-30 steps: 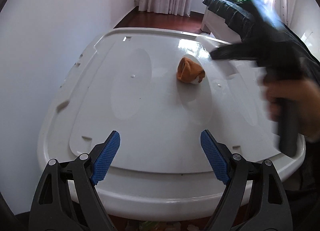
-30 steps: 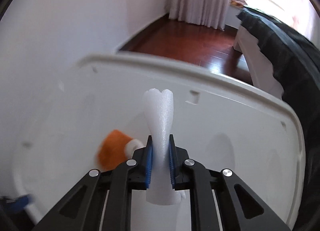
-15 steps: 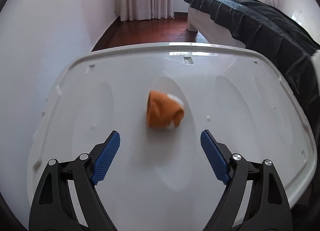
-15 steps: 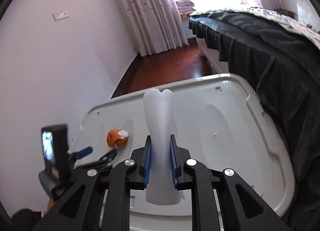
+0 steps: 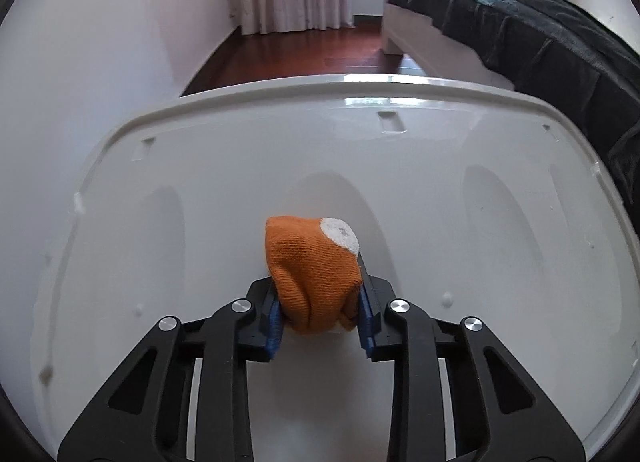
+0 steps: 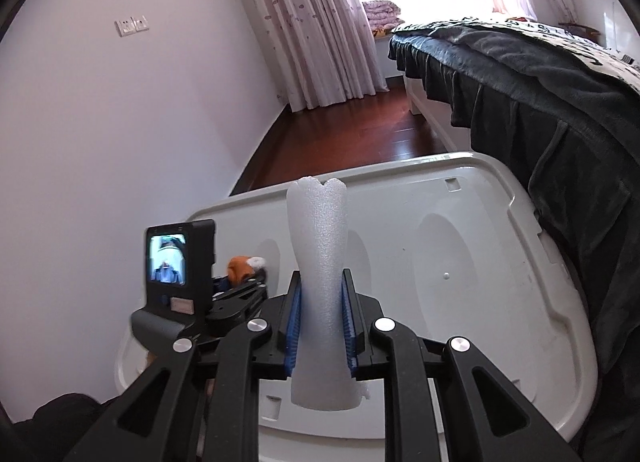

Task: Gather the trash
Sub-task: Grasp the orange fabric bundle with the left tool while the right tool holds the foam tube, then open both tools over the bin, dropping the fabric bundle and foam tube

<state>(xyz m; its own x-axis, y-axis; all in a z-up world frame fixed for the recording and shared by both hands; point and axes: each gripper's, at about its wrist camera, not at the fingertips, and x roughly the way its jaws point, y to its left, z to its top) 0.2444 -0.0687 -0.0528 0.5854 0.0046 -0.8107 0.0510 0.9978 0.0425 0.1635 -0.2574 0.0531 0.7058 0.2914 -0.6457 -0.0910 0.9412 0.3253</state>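
The left gripper point(image 5: 320, 312) is clenched on a bunched orange sock point(image 5: 314, 274), a ribbed knit with a round white fuzzy patch on its upper right; blue ridged pads point(image 5: 274, 320) squeeze it from both sides just above the white plastic lid point(image 5: 200, 190). The lid is smooth and glossy, with a raised rim, shallow oval hollows and small rectangular notches. The right gripper point(image 6: 320, 322) is clamped around a white foam tube point(image 6: 320, 282), grainy, upright, pinched narrow at the pads and notched at its top.

Only the right wrist view shows the left gripper's black body with its small lit screen point(image 6: 167, 258), the wall switch point(image 6: 132, 25) and the bed's top point(image 6: 560, 62). Only the left wrist view shows the sock's weave closely.
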